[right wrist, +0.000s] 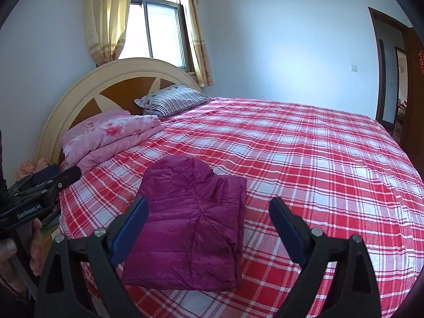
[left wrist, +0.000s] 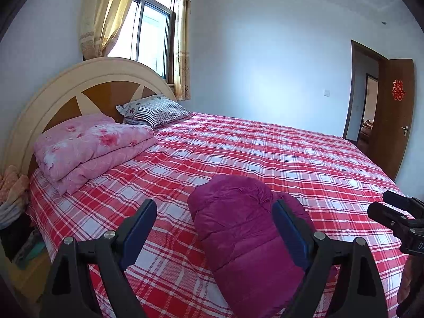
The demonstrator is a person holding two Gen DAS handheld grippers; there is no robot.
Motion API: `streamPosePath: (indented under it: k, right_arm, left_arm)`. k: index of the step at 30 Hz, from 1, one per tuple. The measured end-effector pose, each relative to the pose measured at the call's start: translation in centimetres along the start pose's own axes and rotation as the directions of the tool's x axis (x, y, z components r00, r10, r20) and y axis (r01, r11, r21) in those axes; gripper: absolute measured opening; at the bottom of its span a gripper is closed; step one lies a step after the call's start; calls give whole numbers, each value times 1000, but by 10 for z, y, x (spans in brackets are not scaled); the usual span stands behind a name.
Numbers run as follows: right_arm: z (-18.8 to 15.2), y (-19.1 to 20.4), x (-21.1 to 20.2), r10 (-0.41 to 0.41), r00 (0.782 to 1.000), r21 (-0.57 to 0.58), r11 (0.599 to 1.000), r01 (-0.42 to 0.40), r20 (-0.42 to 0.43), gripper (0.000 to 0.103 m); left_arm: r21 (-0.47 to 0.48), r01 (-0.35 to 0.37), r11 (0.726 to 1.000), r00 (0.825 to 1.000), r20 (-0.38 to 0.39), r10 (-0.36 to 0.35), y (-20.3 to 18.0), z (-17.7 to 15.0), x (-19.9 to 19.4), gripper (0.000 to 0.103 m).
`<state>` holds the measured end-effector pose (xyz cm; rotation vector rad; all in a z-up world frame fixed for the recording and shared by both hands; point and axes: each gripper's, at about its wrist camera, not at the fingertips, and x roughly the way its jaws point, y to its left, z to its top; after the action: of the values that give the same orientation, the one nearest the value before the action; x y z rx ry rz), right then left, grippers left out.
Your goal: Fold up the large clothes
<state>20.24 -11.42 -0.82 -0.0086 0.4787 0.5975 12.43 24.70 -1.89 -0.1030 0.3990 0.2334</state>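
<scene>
A magenta padded jacket [right wrist: 190,225] lies folded into a compact bundle on the red plaid bed sheet [right wrist: 304,159], near the bed's front edge. It also shows in the left wrist view [left wrist: 238,233]. My left gripper [left wrist: 214,228] is open and empty, held above the sheet with the jacket beside its right finger. My right gripper [right wrist: 209,225] is open and empty, held just above and in front of the jacket. Each gripper shows at the edge of the other's view, the left one [right wrist: 55,175] and the right one [left wrist: 392,206].
A folded pink floral quilt [left wrist: 92,145] and a striped pillow [left wrist: 156,111] lie at the head of the bed by the round headboard [left wrist: 66,84]. Clothes are piled beside the bed at the left [left wrist: 13,198]. A brown door [left wrist: 394,116] stands open at the right.
</scene>
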Motion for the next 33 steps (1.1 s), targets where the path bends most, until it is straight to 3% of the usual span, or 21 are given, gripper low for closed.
streamPosePath:
  k: [33]
  right_arm:
    - [0,4,-11,2,1000,-23,1000,-1,29,98]
  left_arm:
    - [15,-11,1000,1000,-9,12,-2,-3,4,89]
